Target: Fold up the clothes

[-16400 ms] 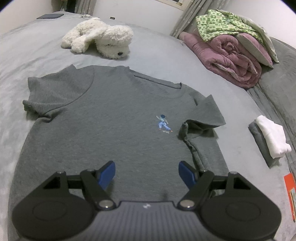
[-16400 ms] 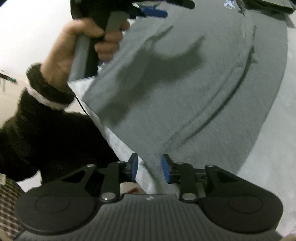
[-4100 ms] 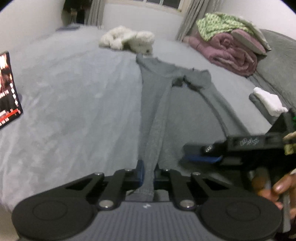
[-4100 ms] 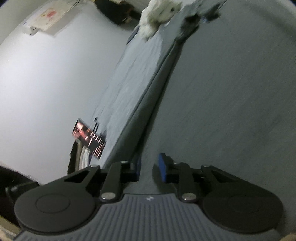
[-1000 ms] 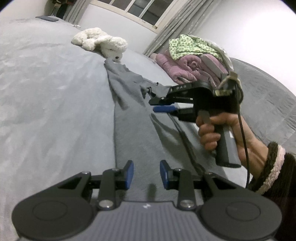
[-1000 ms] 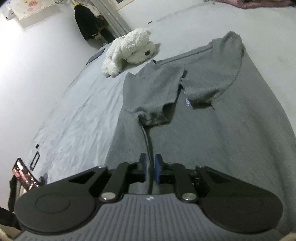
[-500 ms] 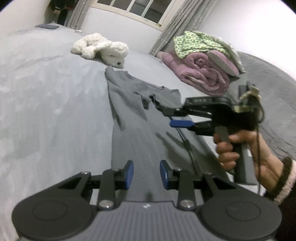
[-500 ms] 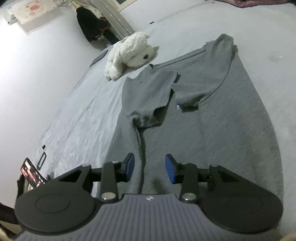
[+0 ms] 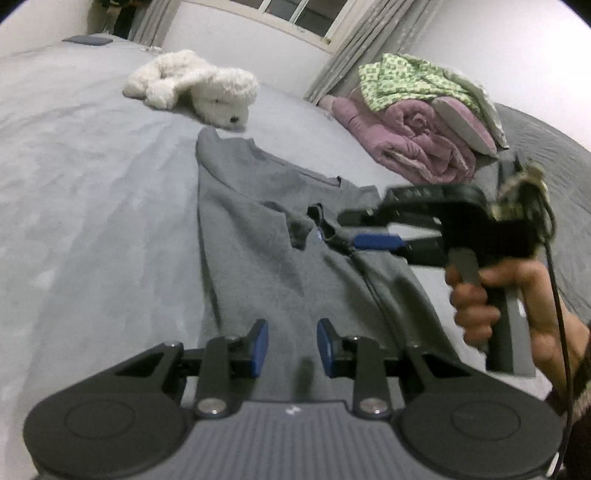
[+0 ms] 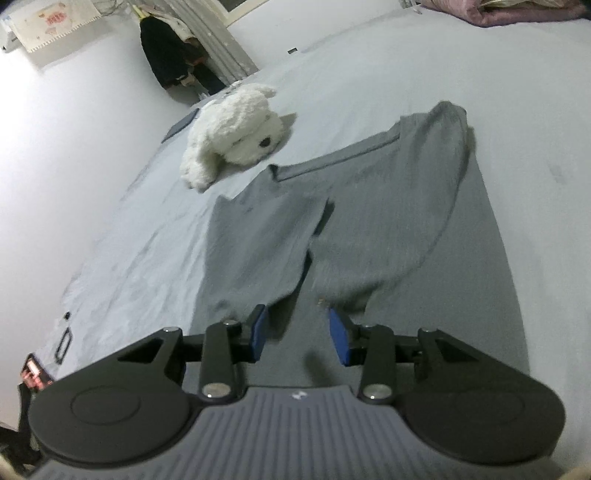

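Grey bed [image 9: 92, 206] — window [image 9: 291, 11] behind, seemingly.

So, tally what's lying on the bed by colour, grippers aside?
Grey: 1, T-shirt
White: 1, plush dog
Pink-purple: 1, rolled quilt
Green patterned: 1, cloth on top of the quilt
Dark: 1, flat item at the far edge
Total: 5

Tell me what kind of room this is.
Most likely a bedroom. A wide bed has a soft toy dog lying on it, rolled blankets are piled at one side, and curtains hang by a window.
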`<act>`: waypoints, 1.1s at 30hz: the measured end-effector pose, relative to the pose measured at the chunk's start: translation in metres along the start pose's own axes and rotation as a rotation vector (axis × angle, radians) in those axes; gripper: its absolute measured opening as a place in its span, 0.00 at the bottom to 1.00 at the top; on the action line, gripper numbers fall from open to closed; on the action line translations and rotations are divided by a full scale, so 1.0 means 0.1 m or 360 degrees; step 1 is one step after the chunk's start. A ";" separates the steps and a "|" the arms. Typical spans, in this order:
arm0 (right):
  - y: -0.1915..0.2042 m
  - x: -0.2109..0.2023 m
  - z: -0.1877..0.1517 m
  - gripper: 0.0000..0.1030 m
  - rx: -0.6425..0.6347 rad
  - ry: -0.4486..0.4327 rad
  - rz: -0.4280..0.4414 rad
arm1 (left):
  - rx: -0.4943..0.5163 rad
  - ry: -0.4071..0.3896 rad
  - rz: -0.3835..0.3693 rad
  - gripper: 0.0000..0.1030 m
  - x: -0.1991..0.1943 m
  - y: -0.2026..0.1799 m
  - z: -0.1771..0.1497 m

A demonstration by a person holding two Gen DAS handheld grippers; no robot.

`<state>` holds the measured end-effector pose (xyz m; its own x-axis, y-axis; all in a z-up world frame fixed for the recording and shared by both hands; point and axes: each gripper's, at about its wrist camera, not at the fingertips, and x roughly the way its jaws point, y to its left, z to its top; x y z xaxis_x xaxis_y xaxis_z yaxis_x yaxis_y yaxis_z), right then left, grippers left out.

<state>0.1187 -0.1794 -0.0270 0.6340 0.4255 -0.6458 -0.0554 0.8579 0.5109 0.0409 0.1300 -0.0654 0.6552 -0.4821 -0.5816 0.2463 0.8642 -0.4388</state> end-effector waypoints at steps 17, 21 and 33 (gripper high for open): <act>0.03 0.78 0.56 0.04 0.0018 -0.0133 0.0082 | -0.0013 0.0102 0.0063 0.28 0.29 -0.01 0.10; 0.16 0.55 0.70 0.04 -0.0073 -0.0231 0.0026 | -0.0034 0.0110 0.0055 0.28 0.29 0.00 0.12; 0.00 0.46 0.63 0.45 -0.0012 -0.0117 -0.0003 | -0.0017 0.0089 0.0008 0.28 0.17 -0.06 0.17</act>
<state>0.1966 -0.1785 -0.0208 0.6890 0.4019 -0.6031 -0.0597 0.8608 0.5054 0.0622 0.1187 -0.0611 0.6153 -0.4852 -0.6213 0.2351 0.8652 -0.4428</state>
